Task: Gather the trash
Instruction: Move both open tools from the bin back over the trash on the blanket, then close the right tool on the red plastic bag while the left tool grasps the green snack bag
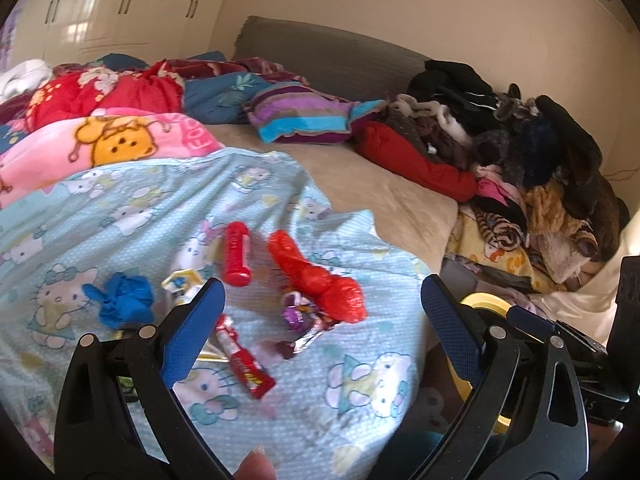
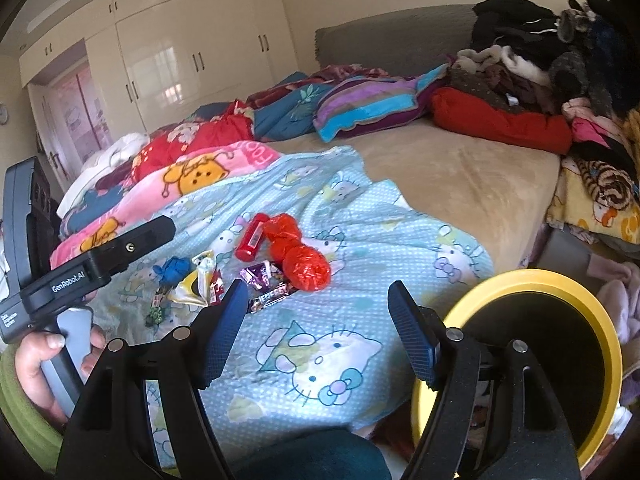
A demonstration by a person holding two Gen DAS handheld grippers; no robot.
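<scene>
Trash lies on a light blue cat-print blanket point(image 1: 120, 208). There is a red tube point(image 1: 237, 254), a crumpled red plastic bag point(image 1: 316, 276), a blue wad point(image 1: 124, 300), a red candy wrapper point(image 1: 246, 360) and a purple foil wrapper point(image 1: 298, 316). My left gripper point(image 1: 320, 320) hovers open just short of them, with nothing between its blue pads. In the right wrist view the red bag point(image 2: 300, 258), red tube point(image 2: 251, 238) and foil wrappers point(image 2: 264, 286) lie ahead of my right gripper point(image 2: 318, 330), which is open and empty. A yellow-rimmed bin point(image 2: 472, 300) stands right of it.
Folded blankets point(image 1: 100, 140) and a striped pillow point(image 1: 300, 116) fill the far left of the bed. A heap of clothes point(image 1: 520, 140) covers its right end. Bare beige mattress point(image 1: 380, 184) lies between. A hand point(image 2: 36, 360) holds the left gripper's handle.
</scene>
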